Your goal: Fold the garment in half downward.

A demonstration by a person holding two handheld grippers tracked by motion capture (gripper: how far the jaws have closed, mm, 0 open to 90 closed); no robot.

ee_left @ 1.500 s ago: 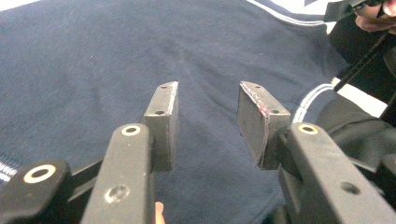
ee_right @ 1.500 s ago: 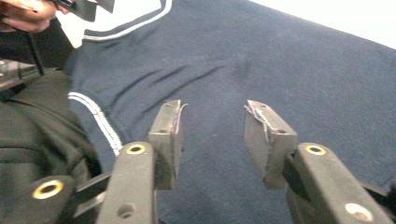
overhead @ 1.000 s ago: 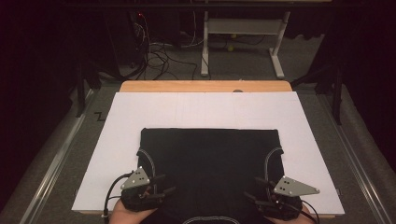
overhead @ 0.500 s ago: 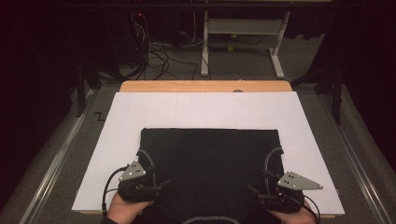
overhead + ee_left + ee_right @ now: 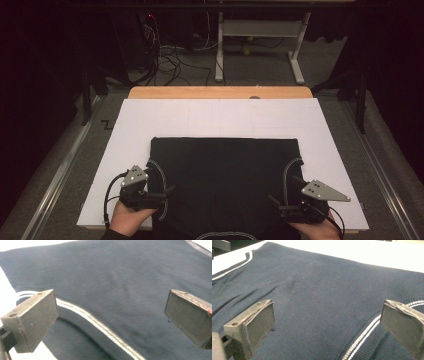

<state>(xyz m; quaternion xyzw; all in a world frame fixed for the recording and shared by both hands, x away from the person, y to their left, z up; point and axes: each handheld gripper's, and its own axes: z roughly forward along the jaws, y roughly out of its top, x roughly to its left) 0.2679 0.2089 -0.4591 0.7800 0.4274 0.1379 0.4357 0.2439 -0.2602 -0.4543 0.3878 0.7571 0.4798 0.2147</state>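
- One dark navy knit garment (image 5: 225, 185) with white-striped curved edging lies flat in the lower centre of the high view, on one white sheet-covered table top (image 5: 220, 117); its near part reaches the bottom edge of the frame.
- Two white-striped curved seams are counted in the high view: one at the garment's lower left (image 5: 161, 175), one at its lower right (image 5: 287, 172).
- Two hand-held grippers are counted. The left gripper (image 5: 167, 192) sits at lower left, over the left curved seam; the right gripper (image 5: 275, 204) sits at lower right, just beside the right seam.
- Two hands are counted at the bottom edge, the left hand (image 5: 127, 217) and the right hand (image 5: 320, 230), one behind each gripper.
- Left gripper view: the two black jaws stand wide apart, released, nothing between them; the garment (image 5: 120, 290) fills the ground beneath, a striped seam (image 5: 100, 327) crossing by the left jaw.
- Right gripper view: the two jaws likewise stand wide apart, released and empty, over the garment (image 5: 324, 290); a striped seam (image 5: 362, 336) runs by the right jaw.
- One strip of bare wooden table edge (image 5: 220, 92) shows beyond the white sheet, upper centre.
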